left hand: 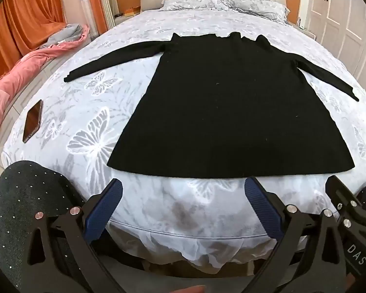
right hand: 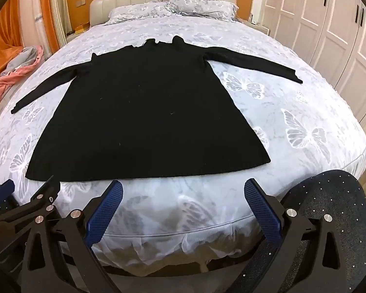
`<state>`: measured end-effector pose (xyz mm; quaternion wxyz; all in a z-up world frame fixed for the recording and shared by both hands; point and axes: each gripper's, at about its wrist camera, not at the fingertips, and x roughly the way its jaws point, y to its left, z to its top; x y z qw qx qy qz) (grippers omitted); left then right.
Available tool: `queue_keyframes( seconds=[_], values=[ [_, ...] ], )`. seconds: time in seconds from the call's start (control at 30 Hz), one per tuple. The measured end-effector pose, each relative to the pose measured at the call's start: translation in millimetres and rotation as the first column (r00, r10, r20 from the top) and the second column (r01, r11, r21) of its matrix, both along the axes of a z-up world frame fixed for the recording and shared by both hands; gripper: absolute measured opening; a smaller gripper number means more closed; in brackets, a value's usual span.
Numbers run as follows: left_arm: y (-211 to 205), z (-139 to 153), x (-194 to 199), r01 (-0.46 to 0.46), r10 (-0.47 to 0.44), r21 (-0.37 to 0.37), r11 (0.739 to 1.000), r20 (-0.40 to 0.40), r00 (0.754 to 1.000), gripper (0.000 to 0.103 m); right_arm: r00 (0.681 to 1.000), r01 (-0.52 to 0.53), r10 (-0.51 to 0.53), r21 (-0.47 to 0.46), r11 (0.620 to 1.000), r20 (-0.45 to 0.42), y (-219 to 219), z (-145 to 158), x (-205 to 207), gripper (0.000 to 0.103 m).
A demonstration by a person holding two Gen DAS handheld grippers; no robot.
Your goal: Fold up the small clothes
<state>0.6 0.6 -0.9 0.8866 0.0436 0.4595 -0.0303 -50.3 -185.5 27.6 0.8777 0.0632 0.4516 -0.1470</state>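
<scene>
Both grippers, left gripper (left hand: 183,210) and right gripper (right hand: 183,210), hang with jaws spread and empty at the bed's (right hand: 292,102) foot. Just beyond, the black sweater (left hand: 231,112) lies flat, sleeves spread, seemingly laid out ready for folding.

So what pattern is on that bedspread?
White butterflies on pale grey bedspread, clearest in the right wrist view.

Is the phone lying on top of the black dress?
No, the phone lies on the butterfly bedspread, well apart from the black dress.
</scene>
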Motion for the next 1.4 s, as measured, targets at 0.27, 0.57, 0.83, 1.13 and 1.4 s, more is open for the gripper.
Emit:
queue_keyframes(
  seconds=[0.27, 0.57, 0.83, 1.13, 1.4],
  values=[
    [3, -2, 8, -0.003, 0.002, -0.023, 1.000, -0.050, 0.999, 0.098, 1.000, 0.006, -0.006, -0.003, 1.000, 0.009, -4, 4, -1, 0.098],
    [-3, -3, -1, 0.010, -0.010, 0.037, 0.999, -0.005, 1.000, 0.098, 1.000, 0.000, 0.000, -0.031, 1.000, 0.005, 5, 0, -5, 0.097],
    [-2, -3, -1, 0.011, -0.011, 0.035, 0.999, -0.004, 1.000, 0.098, 1.000, -0.002, 0.002, -0.032, 0.999, 0.006, 6, -1, -5, 0.097],
    [-2, -2, -1, 0.010, -0.010, 0.038, 0.999, -0.004, 1.000, 0.098, 1.000, -0.003, 0.004, -0.034, 0.999, 0.008, 6, -1, -5, 0.097],
    [-2, -1, -3, 0.007, -0.007, 0.039, 0.999, 0.003, 1.000, 0.098, 1.000, -0.003, 0.004, -0.035, 0.999, 0.009, 6, -1, -5, 0.097]
  ],
)
